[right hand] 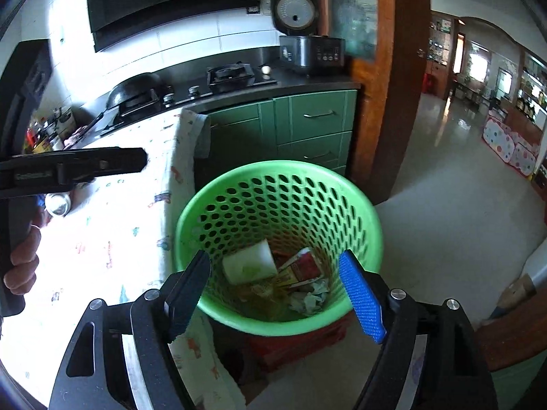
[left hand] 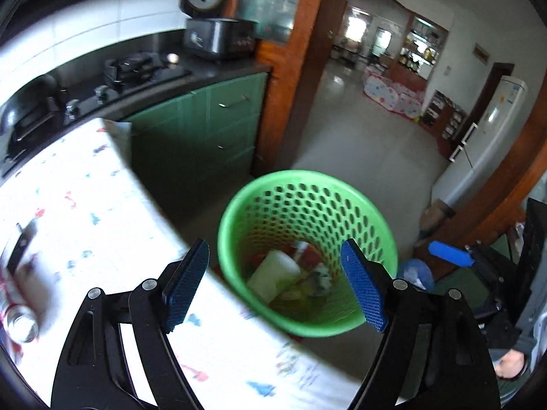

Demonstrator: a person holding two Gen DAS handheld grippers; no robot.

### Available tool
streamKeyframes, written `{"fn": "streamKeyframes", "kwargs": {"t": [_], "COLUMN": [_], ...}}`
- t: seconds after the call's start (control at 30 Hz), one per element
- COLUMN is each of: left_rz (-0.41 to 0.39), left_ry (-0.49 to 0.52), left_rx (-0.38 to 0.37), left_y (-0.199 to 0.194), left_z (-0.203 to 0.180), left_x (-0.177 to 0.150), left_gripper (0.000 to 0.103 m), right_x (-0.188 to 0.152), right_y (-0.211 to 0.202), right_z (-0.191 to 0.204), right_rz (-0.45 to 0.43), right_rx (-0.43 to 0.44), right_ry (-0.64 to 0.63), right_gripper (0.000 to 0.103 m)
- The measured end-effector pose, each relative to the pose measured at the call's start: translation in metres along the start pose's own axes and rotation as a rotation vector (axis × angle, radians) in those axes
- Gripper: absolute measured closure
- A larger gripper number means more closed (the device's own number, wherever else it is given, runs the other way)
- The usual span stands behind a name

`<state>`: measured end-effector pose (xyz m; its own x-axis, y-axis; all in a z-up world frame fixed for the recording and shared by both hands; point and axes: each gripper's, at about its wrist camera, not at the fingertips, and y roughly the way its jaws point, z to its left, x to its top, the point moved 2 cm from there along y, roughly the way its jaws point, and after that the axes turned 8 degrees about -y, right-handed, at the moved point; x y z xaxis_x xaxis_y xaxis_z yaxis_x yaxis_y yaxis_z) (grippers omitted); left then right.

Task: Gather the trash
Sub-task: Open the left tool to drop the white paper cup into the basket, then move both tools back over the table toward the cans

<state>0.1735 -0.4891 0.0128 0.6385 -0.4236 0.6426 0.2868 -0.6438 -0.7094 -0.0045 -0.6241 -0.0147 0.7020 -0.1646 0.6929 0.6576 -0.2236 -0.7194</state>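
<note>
A green perforated waste basket [left hand: 383, 235] stands on the floor beside the table; it also shows in the right wrist view [right hand: 369, 218]. Inside lie a white cup [right hand: 249, 263], a red carton [right hand: 304, 266] and crumpled paper [right hand: 309, 299]. My left gripper [left hand: 277, 287] is open and empty, above the table edge and facing the basket. My right gripper [right hand: 277, 294] is open and empty, directly over the basket. A silver can [left hand: 20, 324] lies on the tablecloth at far left; it also shows in the right wrist view [right hand: 58, 203], below the left gripper's body.
The table [left hand: 85, 205] has a white patterned cloth. Behind it are green cabinets [right hand: 307, 126], a black stove [right hand: 229, 75], a wok [right hand: 136, 89] and a rice cooker [right hand: 307, 44]. A wooden door frame [right hand: 393, 102] opens onto a tiled hall.
</note>
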Motion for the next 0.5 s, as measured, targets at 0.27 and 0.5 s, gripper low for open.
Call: {"fn": "streamKeyframes", "kwargs": {"t": [0.27,0.5], "left_rz": [-0.065,-0.109], "left_ry": [-0.081,-0.162], "left_rx": [0.11,0.252], "left_y": [-0.068,-0.126], "left_z": [0.074,0.159], "left_x": [-0.018,-0.033], "left_gripper": [0.024,0.024], "right_x": [0.021,0.048], "right_y": [0.008,0.021], "right_z": [0.06,0.14], "right_rz": [-0.007,-0.002], "right_rx": [0.088,0.201], "right_ry": [-0.081,-0.189], "right_gripper": [0.027,0.027]}}
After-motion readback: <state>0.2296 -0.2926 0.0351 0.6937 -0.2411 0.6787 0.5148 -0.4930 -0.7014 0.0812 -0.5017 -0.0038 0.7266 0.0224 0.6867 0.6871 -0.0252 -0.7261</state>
